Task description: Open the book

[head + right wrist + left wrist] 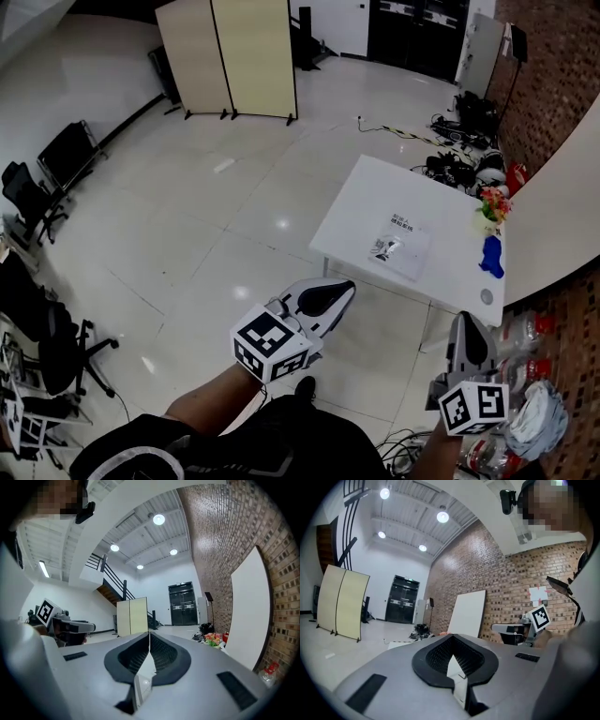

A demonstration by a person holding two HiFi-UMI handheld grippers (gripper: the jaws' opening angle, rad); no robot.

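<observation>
The book lies closed and flat on the white table ahead of me, a thin white volume with a small dark picture on its cover. Both grippers hang in the air short of the table's near edge, pointing level. My left gripper is shut with nothing in it, its jaws meeting at the tip. My right gripper is to the right, near the table's near right corner, also shut and empty. Neither gripper view shows the book.
On the table's right side stand a bunch of flowers, a blue object and a small round disc. Cables and gear lie on the floor behind. A beige folding screen stands far back. Office chairs line the left. Bottles sit at the right.
</observation>
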